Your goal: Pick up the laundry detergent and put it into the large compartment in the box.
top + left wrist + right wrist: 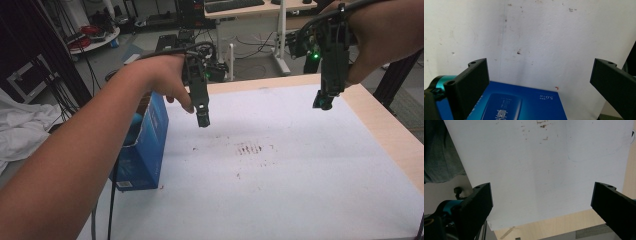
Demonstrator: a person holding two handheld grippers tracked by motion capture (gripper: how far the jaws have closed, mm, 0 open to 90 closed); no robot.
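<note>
A blue box [146,148] stands upright at the left edge of the white table cover [280,190]. In the left gripper view its printed blue face [524,105] lies below and between the jaws. My left gripper [203,120] hangs above the table just right of the box, open and holding nothing. My right gripper [323,103] is raised over the far right corner of the cover, also open and empty. In each gripper view the two black jaws stand wide apart with only the stained white cover between them.
Brown stains [249,148] mark the middle of the cover. A bare wooden rim [395,135] runs along the right and far sides. A white cloth [20,130] lies off the table at left. Desks and cables [235,45] stand beyond the far edge.
</note>
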